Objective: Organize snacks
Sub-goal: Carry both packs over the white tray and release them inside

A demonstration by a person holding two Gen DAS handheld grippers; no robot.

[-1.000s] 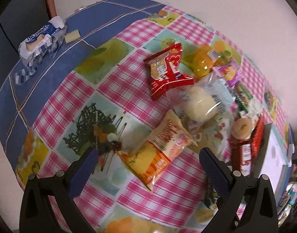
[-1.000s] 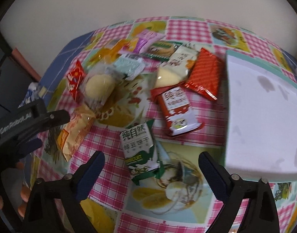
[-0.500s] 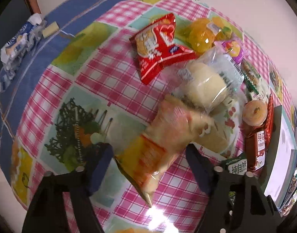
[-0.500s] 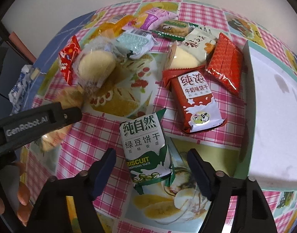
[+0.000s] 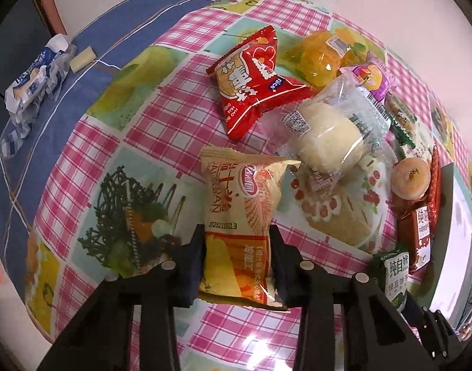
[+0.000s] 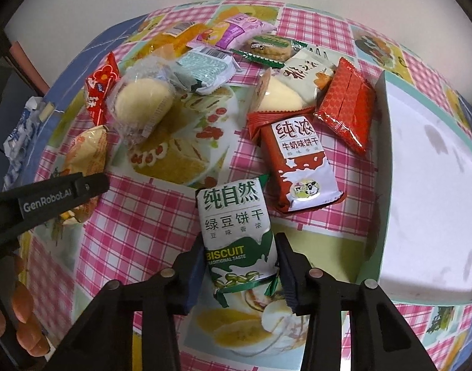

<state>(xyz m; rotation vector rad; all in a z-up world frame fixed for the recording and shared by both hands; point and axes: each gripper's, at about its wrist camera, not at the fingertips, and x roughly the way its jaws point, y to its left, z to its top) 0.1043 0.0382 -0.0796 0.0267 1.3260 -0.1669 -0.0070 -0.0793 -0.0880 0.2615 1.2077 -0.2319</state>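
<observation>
A yellow-and-orange snack packet (image 5: 239, 191) lies on the checked tablecloth (image 5: 162, 130). My left gripper (image 5: 237, 238) is closing on the packet's lower end, and both pads press its sides. In the right wrist view a green-and-white biscuit packet (image 6: 233, 216) lies flat, and my right gripper (image 6: 239, 247) is closing on its lower half with the pads against its edges. The left gripper's black finger (image 6: 50, 198) shows at the left there, over the yellow packet (image 6: 87, 148).
A white box (image 6: 427, 185) stands at the right. A red milk-biscuit packet (image 6: 297, 160), a red foil pack (image 6: 344, 111), a wrapped bun (image 5: 328, 142), a red snack bag (image 5: 251, 80) and several other snacks lie behind. A blue-white wrapper (image 5: 32, 77) lies far left.
Both grippers came down onto the table and their jaws closed from wide apart onto the packets: the left on the yellow one, the right on the green one.
</observation>
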